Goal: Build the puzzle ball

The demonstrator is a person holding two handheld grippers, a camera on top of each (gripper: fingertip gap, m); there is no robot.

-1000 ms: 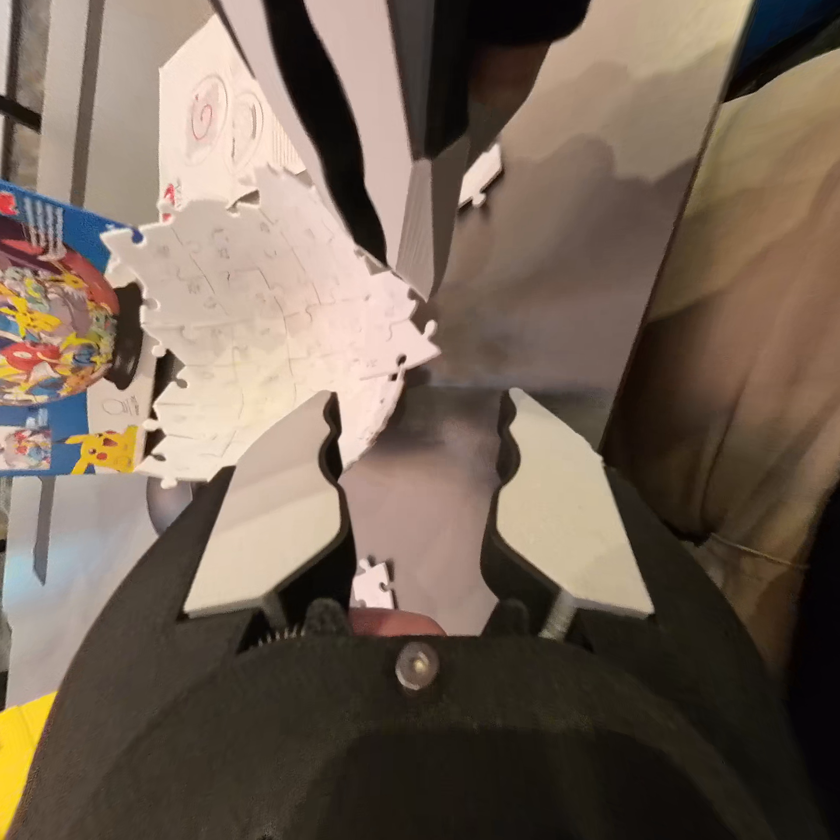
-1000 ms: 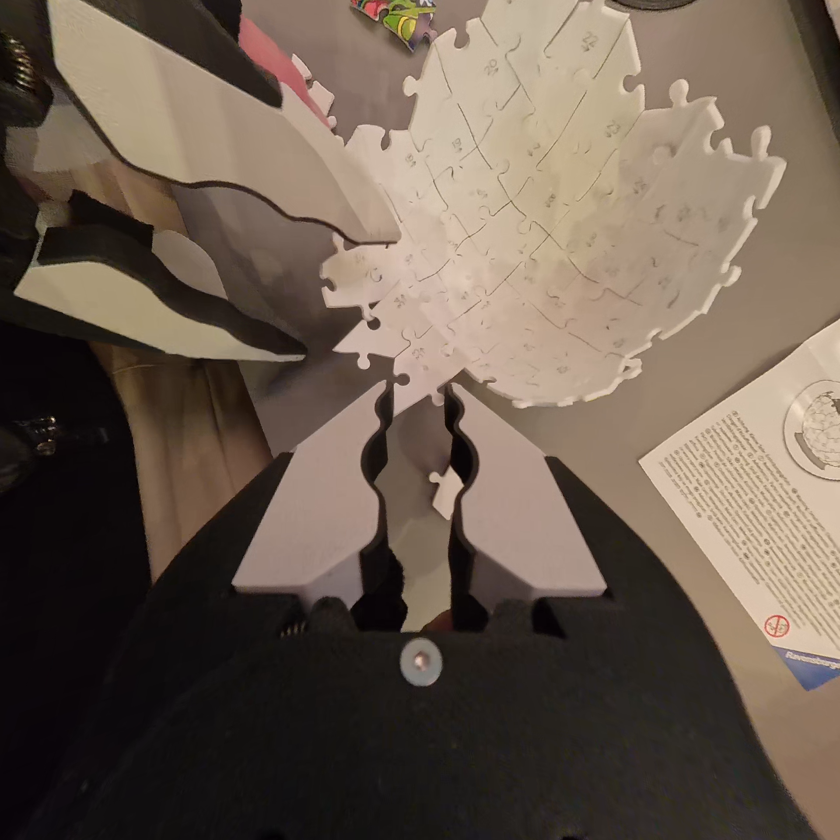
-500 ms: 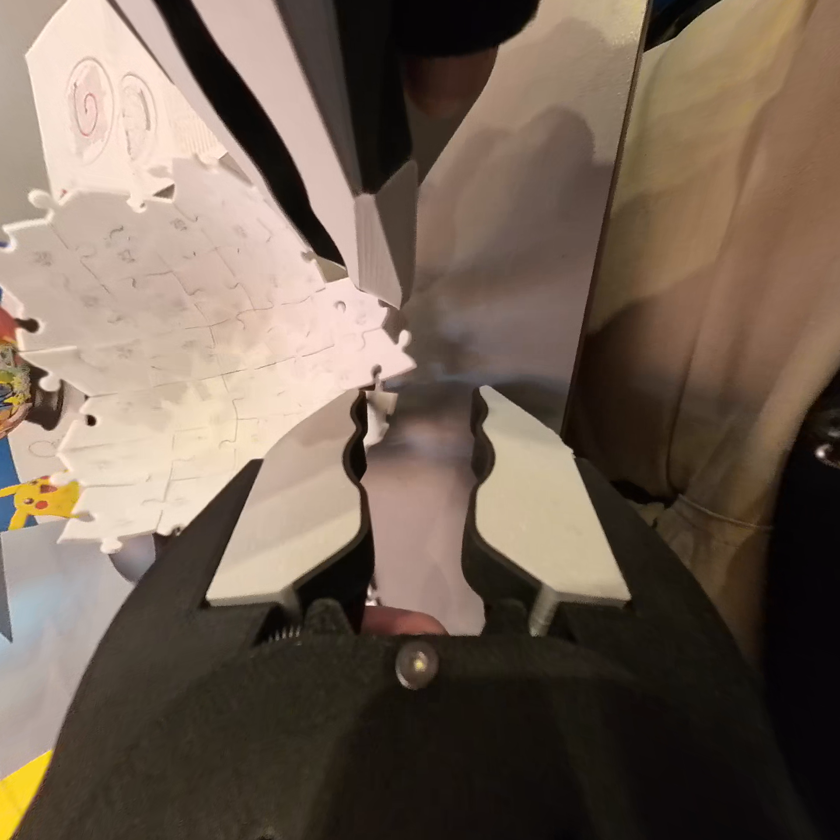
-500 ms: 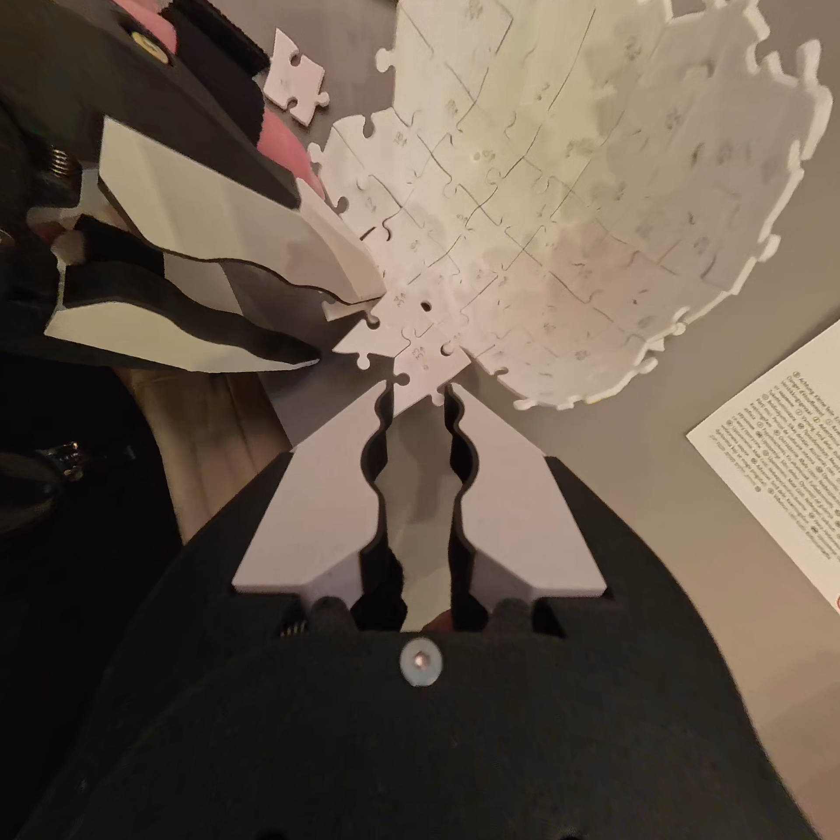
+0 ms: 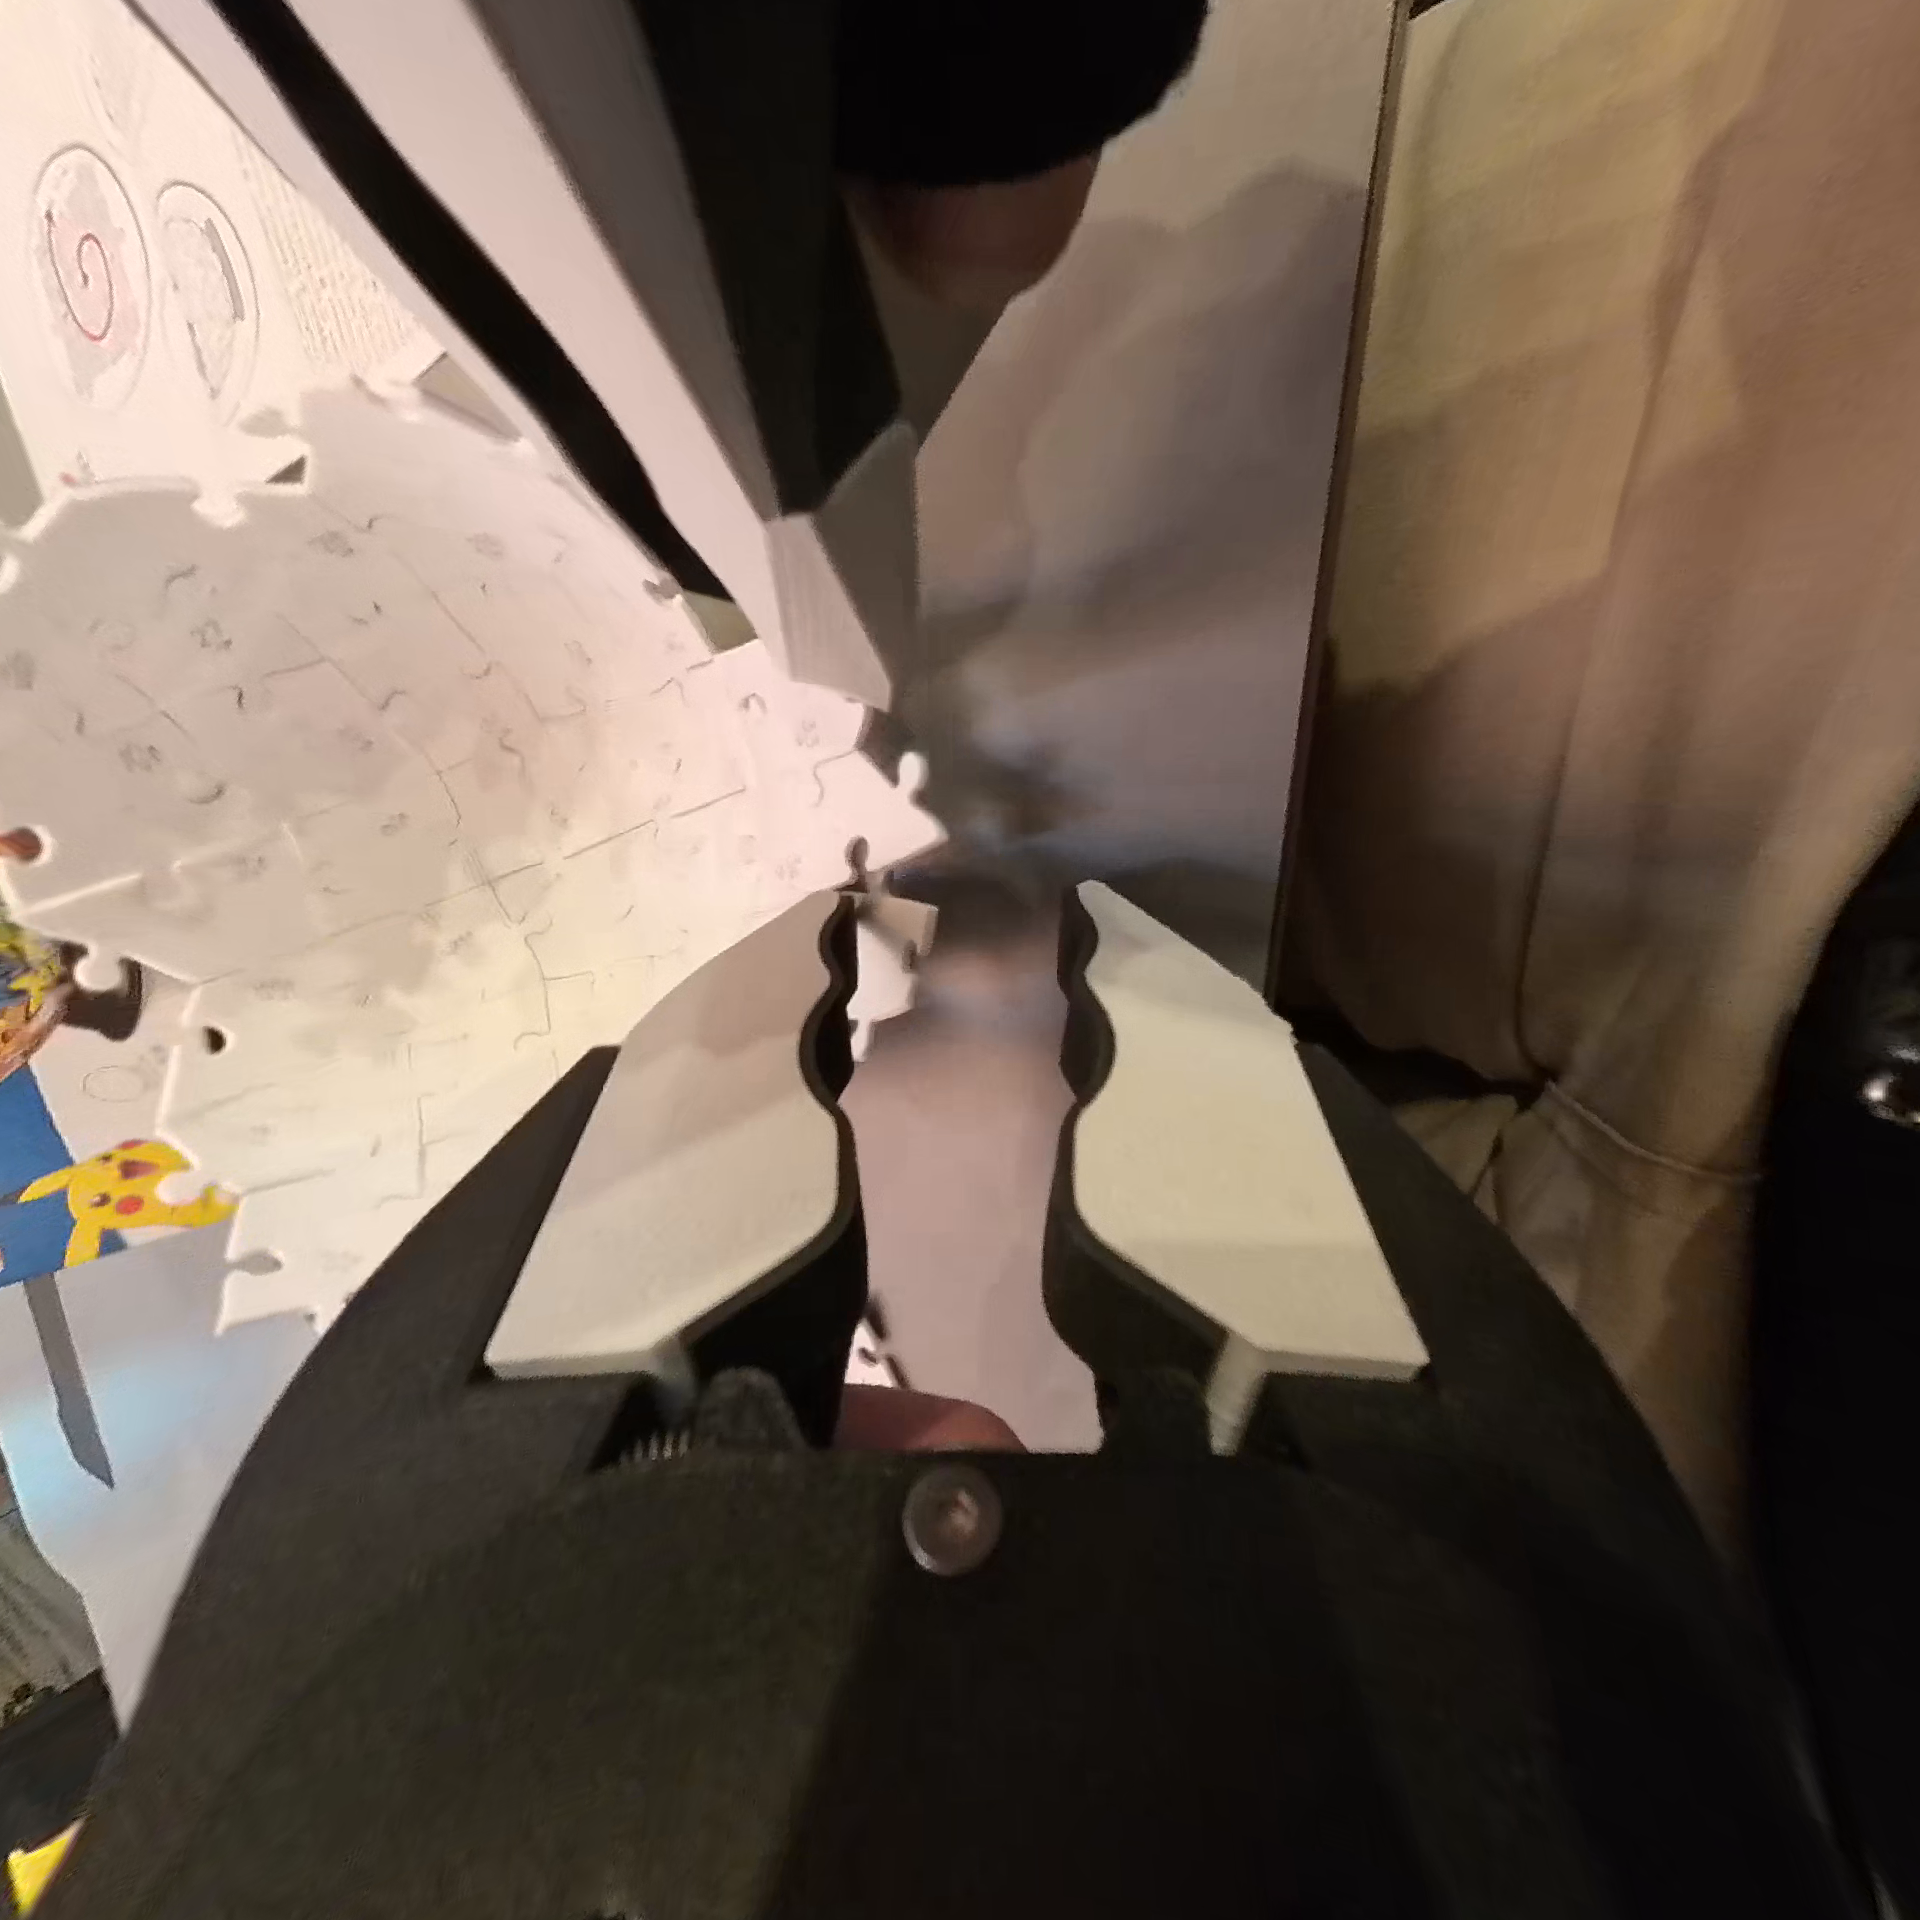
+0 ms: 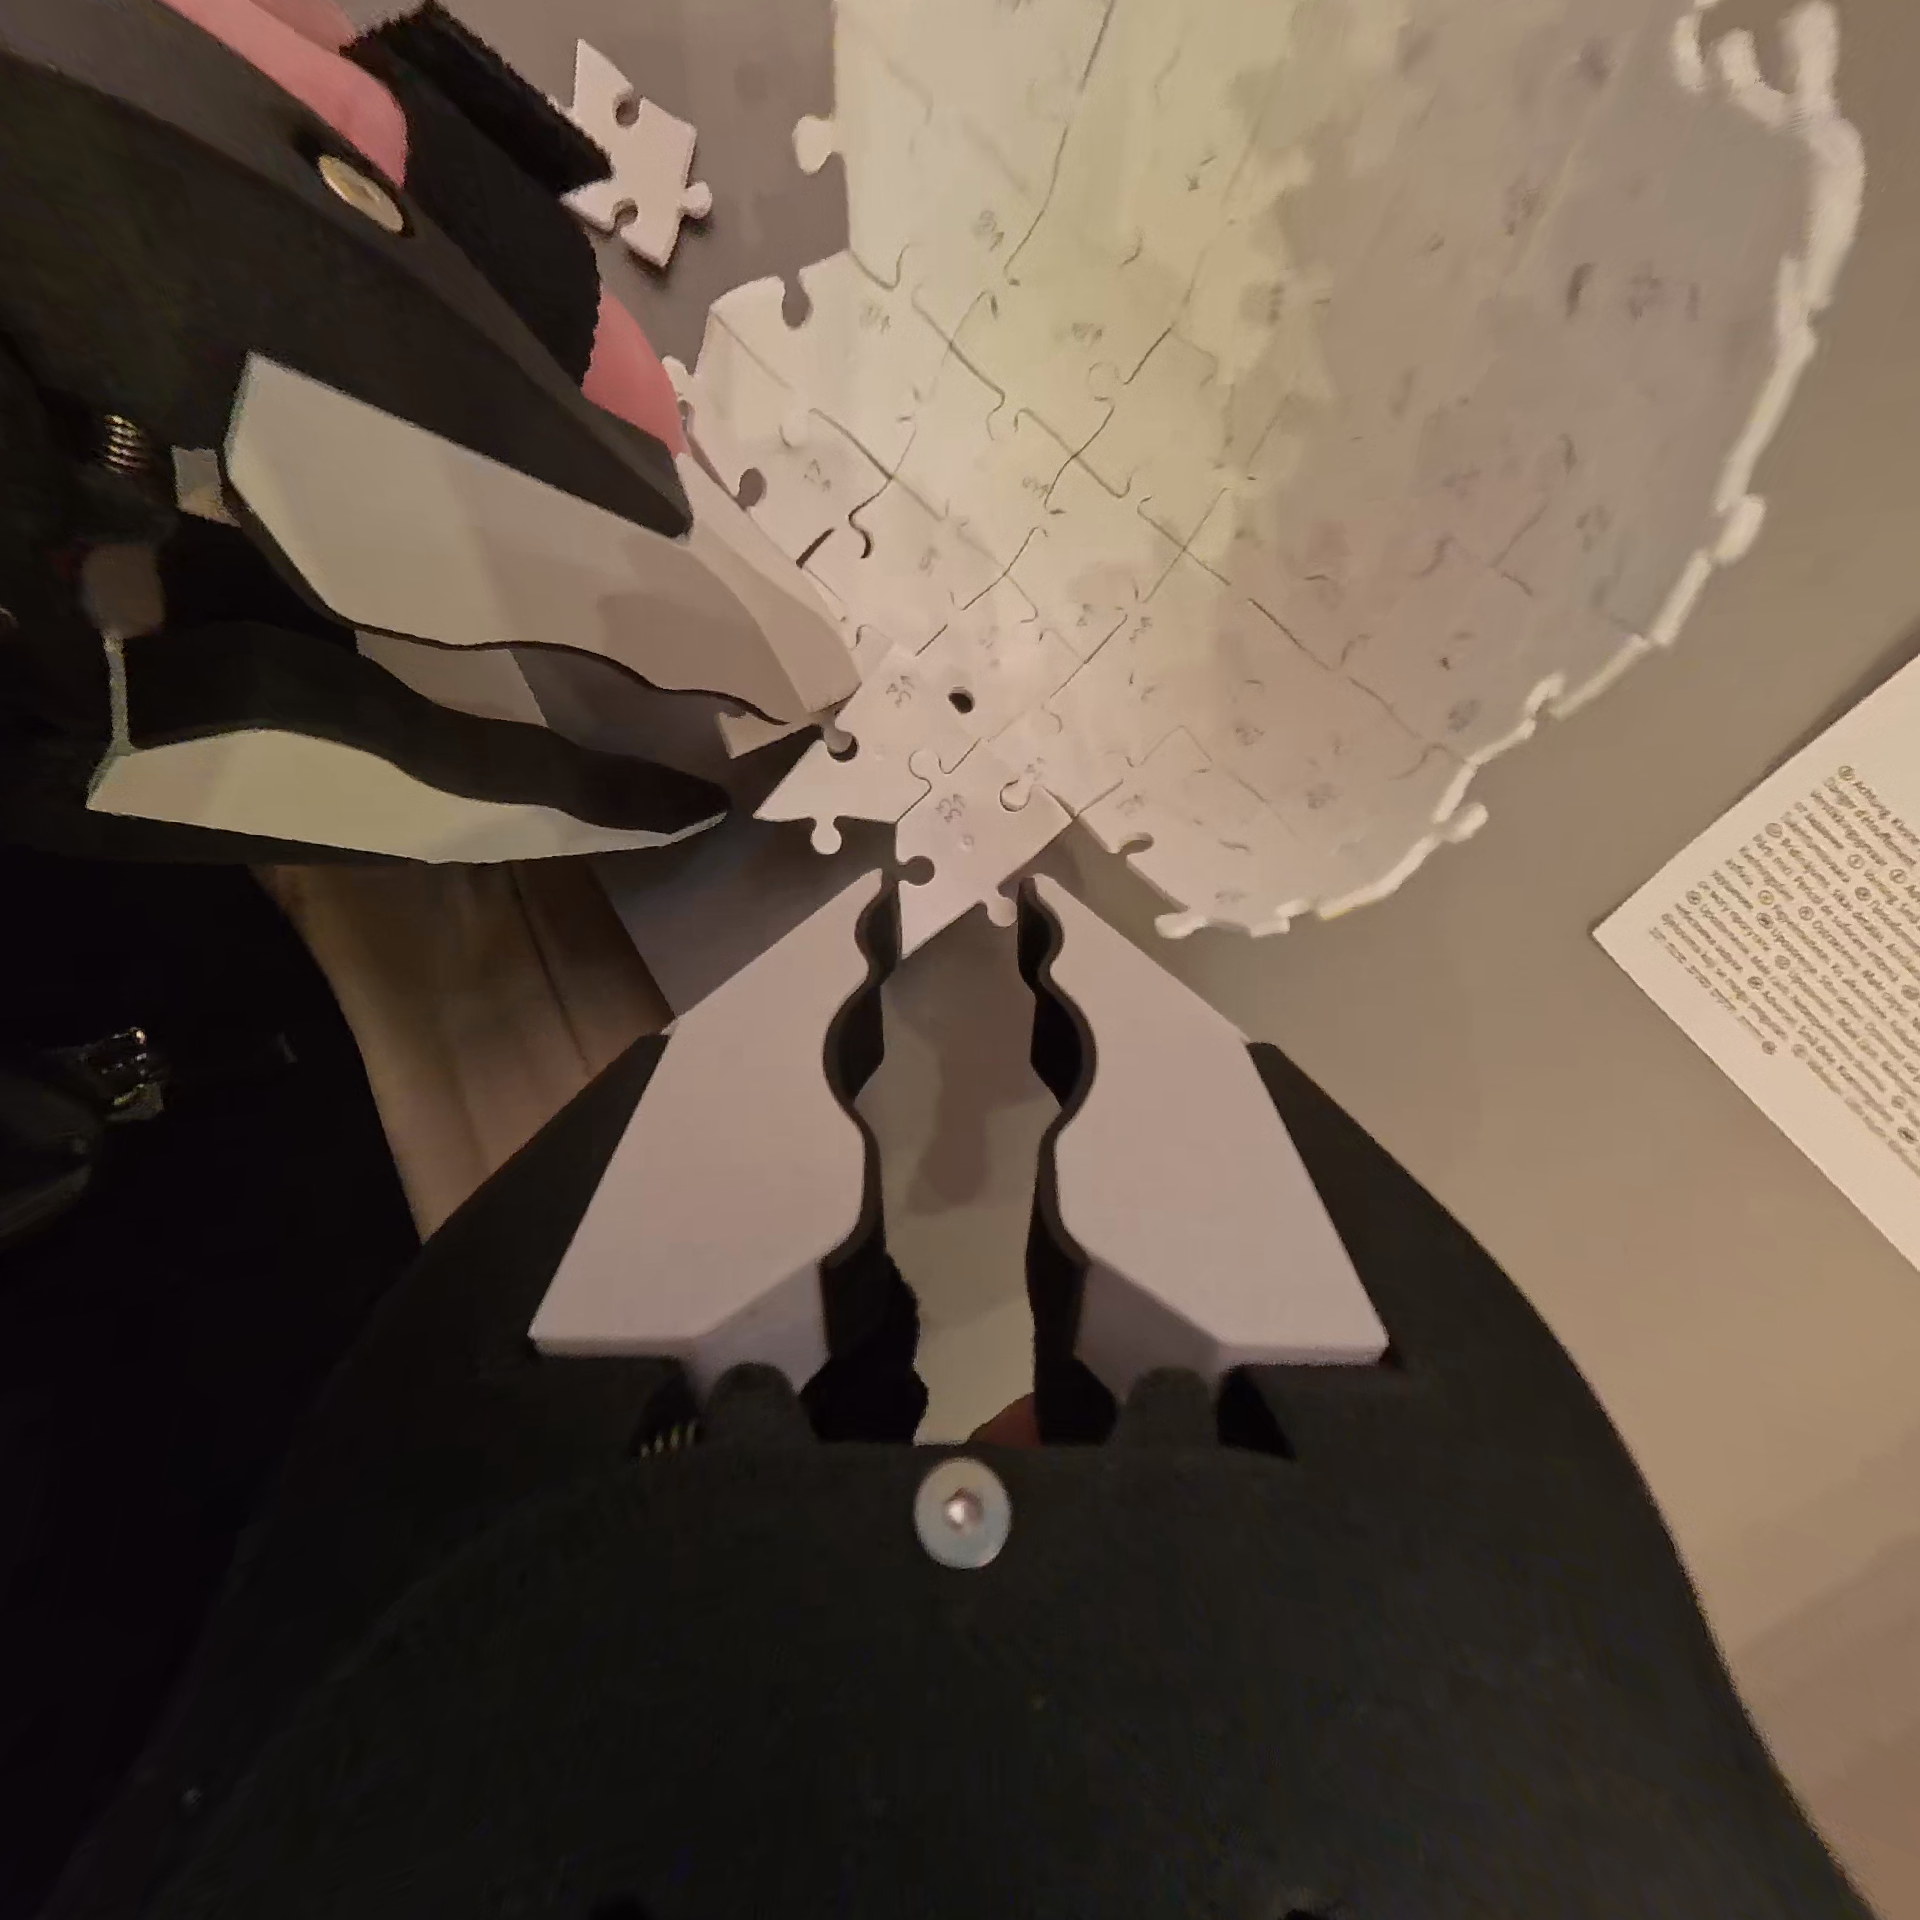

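The partly built puzzle ball is a curved white shell (image 6: 1299,468) of joined pieces, inner side showing; it also shows in the left wrist view (image 5: 364,810). My right gripper (image 6: 956,894) is shut on a corner piece at the shell's lower edge; it shows at the top of the left wrist view (image 5: 873,665). My left gripper (image 5: 956,904) is open, jaws a moderate gap apart. A single white piece (image 5: 885,956) lies against its left finger's inner face. In the right wrist view the left gripper (image 6: 769,748) has this piece (image 6: 743,730) at the shell's edge.
A printed instruction sheet (image 6: 1787,935) lies on the grey table to the right and shows in the left wrist view (image 5: 156,260). One loose white piece (image 6: 639,166) lies at the back. The colourful puzzle box (image 5: 62,1195) stands at the left. A person's beige clothing (image 5: 1610,727) is beyond the table edge. The gap from one gripper's tips to the other's is roughly 5 centimeters.
My left gripper's jaws have narrowed and it has moved in to the shell's edge with the single piece at its fingertip. My right gripper has kept its hold and the shell has come closer.
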